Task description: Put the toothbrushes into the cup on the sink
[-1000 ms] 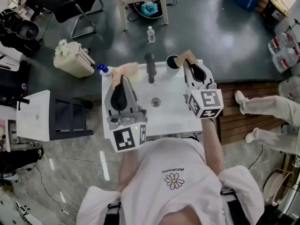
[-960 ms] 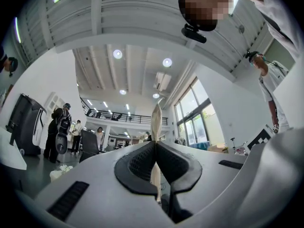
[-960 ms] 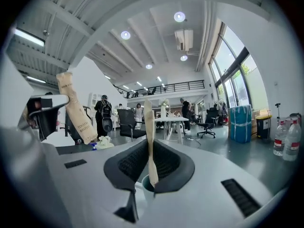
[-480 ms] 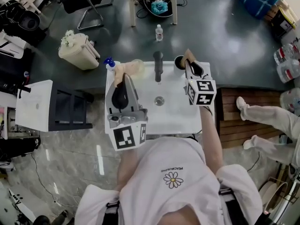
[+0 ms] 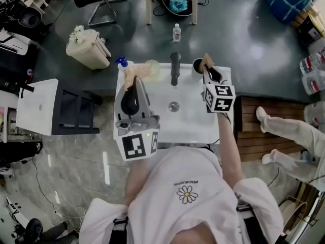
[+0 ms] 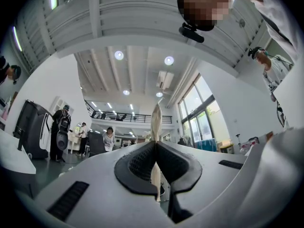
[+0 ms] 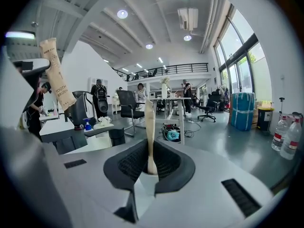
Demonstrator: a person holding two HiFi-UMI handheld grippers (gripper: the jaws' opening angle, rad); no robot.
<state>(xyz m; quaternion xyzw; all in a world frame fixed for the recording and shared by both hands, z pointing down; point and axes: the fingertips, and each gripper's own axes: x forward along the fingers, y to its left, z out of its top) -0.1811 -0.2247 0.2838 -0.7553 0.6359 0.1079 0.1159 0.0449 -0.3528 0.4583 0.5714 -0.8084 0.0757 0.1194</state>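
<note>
A white sink [image 5: 190, 126] stands below me, with a black faucet [image 5: 175, 68] at its back and a dark cup [image 5: 197, 65] on the back right corner. My left gripper [image 5: 133, 82] [image 6: 156, 148] is shut on a beige paper-wrapped toothbrush [image 5: 136, 73] [image 6: 156, 120] over the sink's back left. My right gripper [image 5: 207, 72] [image 7: 149, 158] is shut on a second wrapped toothbrush [image 5: 206, 62] [image 7: 149, 127], whose tip is beside the cup's right rim. The right gripper view also shows the left toothbrush packet [image 7: 56, 75] at the far left.
A blue-topped spray bottle [image 5: 122, 62] stands at the sink's back left corner. Behind it on the floor are a beige bin [image 5: 89, 47] and a water bottle [image 5: 176, 33]. A white cabinet [image 5: 38, 108] is at the left; a wooden platform [image 5: 251, 128] and a person's legs [image 5: 289, 131] are at the right.
My right gripper has moved down and forward, bringing its toothbrush closer to the cup. The left gripper has stayed over the sink's back left with its toothbrush.
</note>
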